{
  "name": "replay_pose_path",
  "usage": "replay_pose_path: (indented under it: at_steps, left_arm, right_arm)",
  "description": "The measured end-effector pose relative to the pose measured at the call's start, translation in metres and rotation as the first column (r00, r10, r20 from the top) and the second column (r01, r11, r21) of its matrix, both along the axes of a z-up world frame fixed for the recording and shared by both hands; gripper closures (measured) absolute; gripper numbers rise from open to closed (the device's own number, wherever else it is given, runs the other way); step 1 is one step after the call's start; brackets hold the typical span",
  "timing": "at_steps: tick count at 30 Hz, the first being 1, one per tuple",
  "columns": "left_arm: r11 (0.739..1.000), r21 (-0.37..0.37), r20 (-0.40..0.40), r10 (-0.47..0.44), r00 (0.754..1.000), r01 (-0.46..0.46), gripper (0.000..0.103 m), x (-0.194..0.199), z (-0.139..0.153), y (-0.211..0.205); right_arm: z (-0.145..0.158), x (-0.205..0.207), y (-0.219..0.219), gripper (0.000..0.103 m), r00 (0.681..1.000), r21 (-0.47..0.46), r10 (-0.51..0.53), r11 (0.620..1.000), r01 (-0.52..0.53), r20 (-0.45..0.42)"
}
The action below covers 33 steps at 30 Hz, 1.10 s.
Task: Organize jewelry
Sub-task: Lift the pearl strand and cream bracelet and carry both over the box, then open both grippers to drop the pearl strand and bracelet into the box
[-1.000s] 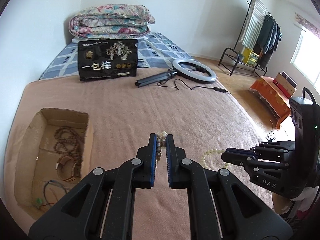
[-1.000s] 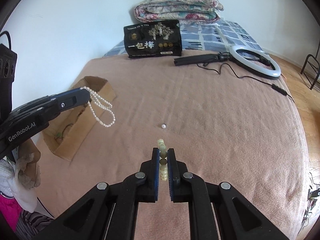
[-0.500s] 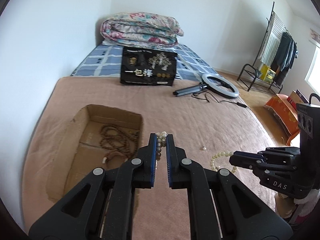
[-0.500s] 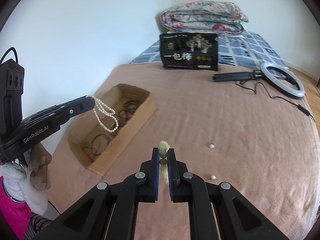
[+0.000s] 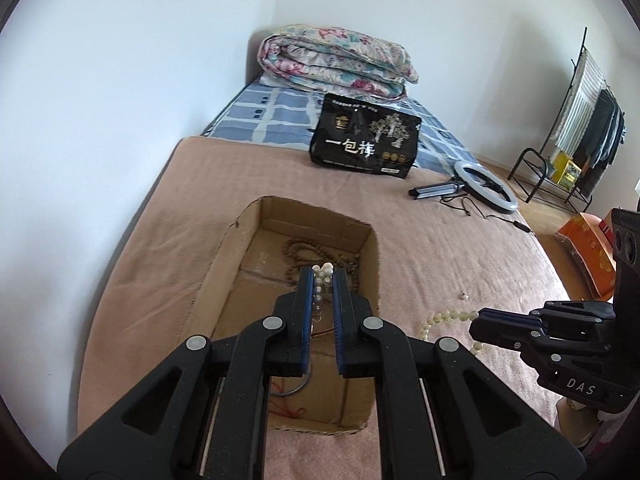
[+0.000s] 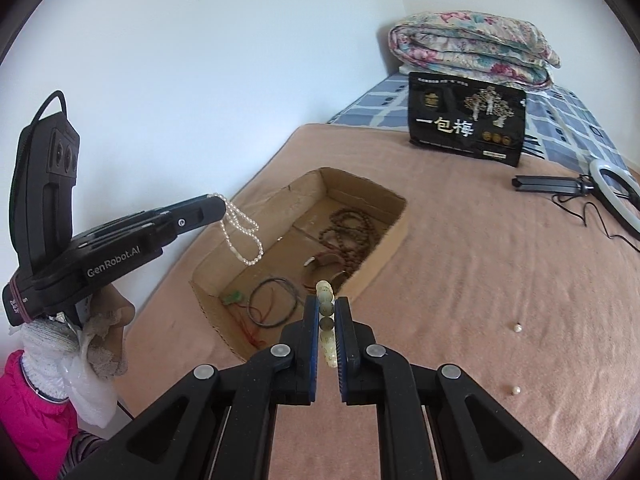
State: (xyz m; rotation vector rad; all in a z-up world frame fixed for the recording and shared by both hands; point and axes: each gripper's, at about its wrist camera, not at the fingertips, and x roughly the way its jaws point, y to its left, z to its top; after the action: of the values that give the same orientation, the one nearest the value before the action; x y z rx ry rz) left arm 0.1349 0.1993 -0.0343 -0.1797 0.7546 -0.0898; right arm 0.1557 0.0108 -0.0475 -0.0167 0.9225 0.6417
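**Two strands held, the pearl strand now over the box**

Counted from the left: one cardboard box (image 6: pixel 394 220), open on top; one left gripper (image 5: pixel 323 284); one right gripper (image 6: pixel 327 312); and two loose pearls (image 6: pixel 518 327) on the brown blanket (image 5: pixel 440 248), to the right of the box.

The left gripper is clenched on a white pearl necklace (image 6: pixel 242 232), which hangs in loops from its tips above the left part of the box (the strand does not touch the box floor). Inside the box lie a brown bead necklace (image 6: pixel 352 232), one dark cord loop (image 6: pixel 272 302) and a small green piece (image 6: pixel 232 298).

The right gripper is clenched on a pale green bead strand (image 5: pixel 444 316). It stands just beside the right wall of the box, above the blanket.

The left wall of the box is near the blanket's edge by the white wall (image 5: pixel 120 80). Right of the box the blanket is wide and bare as far as the ring light (image 6: pixel 616 196); beyond the box stands a black bag (image 5: pixel 366 142).

One second ago the left gripper was to the right of the box, over the blanket; now its tips are over the box. The right gripper has also come nearer to the box.
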Motion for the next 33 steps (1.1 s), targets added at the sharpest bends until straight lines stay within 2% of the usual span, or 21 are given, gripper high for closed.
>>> replay_pose_path:
  at_steps: [13,33]
  left_arm:
    - [0.999,0.013,-0.065,0.049,0.997,-0.048,0.096,-0.004,-0.026,0.033]
    - [0.998,0.023,-0.130,0.059,0.990,-0.057,0.096,0.003,-0.044,0.036]
  right_arm:
    - [-0.014,0.010,0.038,0.098,0.999,0.013,0.037,0.999,-0.037,-0.028]
    - [-0.043,0.021,0.060,0.097,0.996,-0.038,0.056,0.998,-0.059,-0.068]
